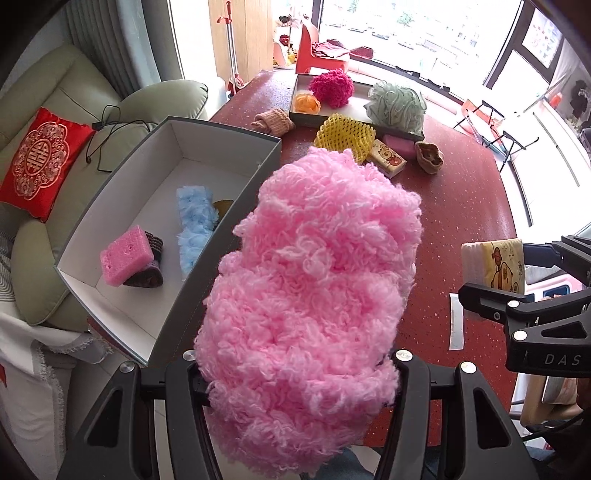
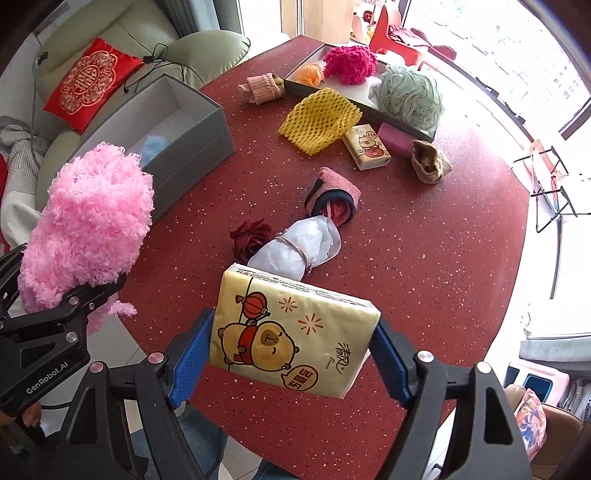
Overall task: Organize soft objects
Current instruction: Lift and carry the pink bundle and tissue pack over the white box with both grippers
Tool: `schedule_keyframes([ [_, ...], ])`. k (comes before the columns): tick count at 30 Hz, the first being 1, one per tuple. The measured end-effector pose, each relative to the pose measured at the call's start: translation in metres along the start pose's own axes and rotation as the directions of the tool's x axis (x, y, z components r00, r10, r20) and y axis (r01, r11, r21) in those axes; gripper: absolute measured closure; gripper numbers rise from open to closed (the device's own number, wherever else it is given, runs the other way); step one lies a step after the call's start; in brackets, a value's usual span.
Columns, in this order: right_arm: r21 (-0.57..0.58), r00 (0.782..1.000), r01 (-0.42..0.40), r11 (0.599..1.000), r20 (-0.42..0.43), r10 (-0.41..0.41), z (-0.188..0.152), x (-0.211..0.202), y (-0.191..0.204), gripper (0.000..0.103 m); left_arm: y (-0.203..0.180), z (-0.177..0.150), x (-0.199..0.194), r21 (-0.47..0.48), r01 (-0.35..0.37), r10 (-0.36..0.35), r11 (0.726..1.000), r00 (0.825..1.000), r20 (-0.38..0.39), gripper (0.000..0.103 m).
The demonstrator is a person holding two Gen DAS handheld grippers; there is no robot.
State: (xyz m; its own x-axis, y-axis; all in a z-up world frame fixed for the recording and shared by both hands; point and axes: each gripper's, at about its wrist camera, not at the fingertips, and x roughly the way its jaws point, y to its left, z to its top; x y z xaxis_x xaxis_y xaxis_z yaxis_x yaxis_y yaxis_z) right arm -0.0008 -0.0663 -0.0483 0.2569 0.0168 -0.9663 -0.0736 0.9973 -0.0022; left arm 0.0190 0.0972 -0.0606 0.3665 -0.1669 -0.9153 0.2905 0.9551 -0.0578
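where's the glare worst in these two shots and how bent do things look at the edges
Left wrist view: the windows along the top are blown out to white, and the grey box walls curve with the fisheye. Right wrist view: the window side on the right is overexposed, the red table edge bows into an arc, while the tissue pack stays sharp and evenly lit.

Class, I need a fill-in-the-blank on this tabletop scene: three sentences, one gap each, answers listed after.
1. The left gripper is shut on a fluffy ball of ____ yarn.
2. The right gripper holds a yellow ____ pack.
3. In the grey box, a pink sponge lies beside a fluffy ____ cloth.

Missing words: pink; tissue; blue
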Motion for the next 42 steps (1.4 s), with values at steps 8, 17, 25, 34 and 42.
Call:
schedule_keyframes([
  [8,-0.039,1.000,0.009,0.999,0.009,-0.009,0.010,-0.002,0.020,0.021,0.024,0.000,-0.004,-0.055,-0.013,0.014,0.998,1.000,0.020,0.045],
  [17,-0.086,0.999,0.008,0.996,0.038,-0.005,0.031,-0.008,0.046,0.021,0.066,0.003,-0.013,-0.158,-0.053,0.062,0.986,0.997,0.051,0.045],
  [25,-0.146,0.997,-0.025,0.989,0.070,0.035,0.078,-0.016,0.084,0.021,0.120,0.017,-0.017,-0.295,-0.102,0.125,0.950,0.990,0.061,0.045],
  [34,-0.206,0.994,-0.057,0.977,0.081,0.075,0.133,-0.008,0.129,0.021,0.165,0.044,0.003,-0.361,-0.158,0.185,0.919,0.982,0.041,0.045],
  [42,-0.192,0.993,-0.091,0.977,0.060,0.104,0.169,0.020,0.150,0.021,0.185,0.064,0.032,-0.397,-0.179,0.197,0.900,0.980,0.002,0.045],
])
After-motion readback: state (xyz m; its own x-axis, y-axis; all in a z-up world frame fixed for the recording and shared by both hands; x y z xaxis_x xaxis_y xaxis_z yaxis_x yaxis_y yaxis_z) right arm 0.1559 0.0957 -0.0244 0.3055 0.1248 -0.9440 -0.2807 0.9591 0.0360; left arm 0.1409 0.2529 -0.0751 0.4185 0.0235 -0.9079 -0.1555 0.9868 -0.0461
